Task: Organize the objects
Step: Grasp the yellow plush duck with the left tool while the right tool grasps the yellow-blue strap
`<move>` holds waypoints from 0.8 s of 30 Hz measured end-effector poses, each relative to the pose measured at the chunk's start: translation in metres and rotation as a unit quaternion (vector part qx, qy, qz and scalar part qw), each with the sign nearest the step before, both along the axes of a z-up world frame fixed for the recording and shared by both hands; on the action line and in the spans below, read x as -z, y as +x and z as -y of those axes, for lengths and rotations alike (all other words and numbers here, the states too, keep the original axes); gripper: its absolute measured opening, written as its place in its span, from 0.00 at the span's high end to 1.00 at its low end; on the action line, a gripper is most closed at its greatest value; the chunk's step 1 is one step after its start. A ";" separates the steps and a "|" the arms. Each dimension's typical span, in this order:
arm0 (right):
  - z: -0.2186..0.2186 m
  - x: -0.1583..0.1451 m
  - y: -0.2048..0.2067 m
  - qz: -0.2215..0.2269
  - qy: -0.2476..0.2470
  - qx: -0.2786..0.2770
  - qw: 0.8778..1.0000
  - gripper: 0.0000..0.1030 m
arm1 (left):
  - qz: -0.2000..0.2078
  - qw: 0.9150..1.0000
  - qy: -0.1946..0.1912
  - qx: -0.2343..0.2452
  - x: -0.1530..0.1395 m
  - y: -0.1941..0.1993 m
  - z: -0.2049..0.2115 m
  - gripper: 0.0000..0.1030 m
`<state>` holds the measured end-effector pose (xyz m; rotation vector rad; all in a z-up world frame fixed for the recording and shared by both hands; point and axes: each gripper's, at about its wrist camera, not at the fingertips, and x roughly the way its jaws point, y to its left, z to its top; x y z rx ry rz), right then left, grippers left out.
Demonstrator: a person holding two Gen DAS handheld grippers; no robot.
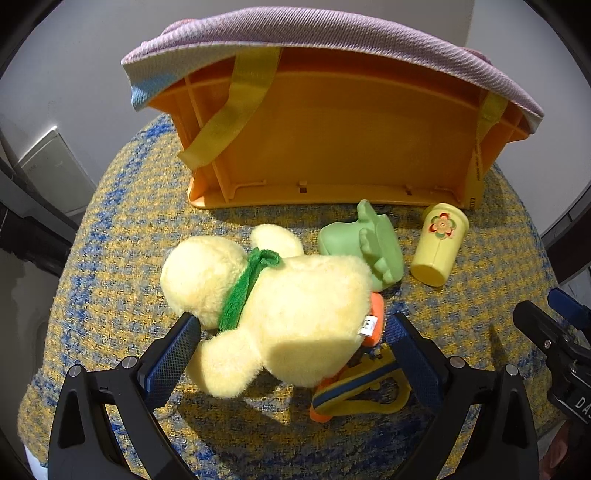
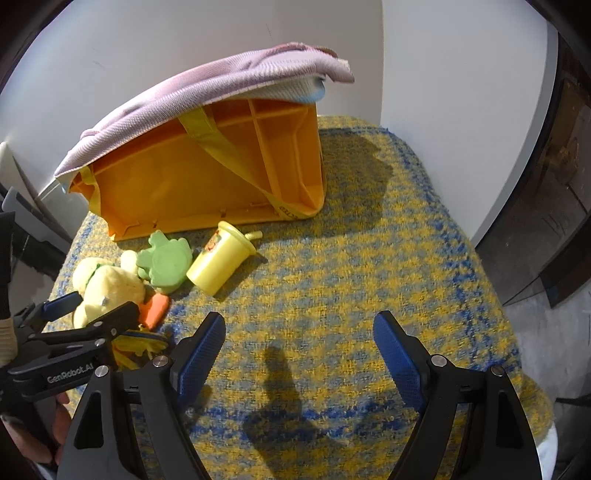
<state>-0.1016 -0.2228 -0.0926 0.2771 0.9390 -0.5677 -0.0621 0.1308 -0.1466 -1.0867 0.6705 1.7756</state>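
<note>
A pale yellow plush duck (image 1: 280, 310) with a green scarf and orange feet lies on the blue and yellow woven cloth (image 1: 110, 280). My left gripper (image 1: 291, 332) is open, its blue pads on either side of the duck's body; whether they touch it I cannot tell. A green toy (image 1: 365, 243) and a yellow cup with a flower (image 1: 439, 243) lie just beyond. My right gripper (image 2: 299, 332) is open and empty over bare cloth (image 2: 369, 258), right of the duck (image 2: 107, 288), green toy (image 2: 166, 262) and cup (image 2: 218, 258).
An orange plastic crate (image 1: 332, 147) lies tipped on its side at the back with yellow straps, a purple cloth (image 1: 332, 33) draped over it. A yellow and blue strap (image 1: 362, 391) lies under the duck. A white wall stands behind.
</note>
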 end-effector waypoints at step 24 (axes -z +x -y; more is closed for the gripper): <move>-0.015 -0.002 0.009 -0.001 0.002 -0.007 1.000 0.20 | 0.030 0.999 0.039 -0.005 -0.017 -0.025 0.016 0.39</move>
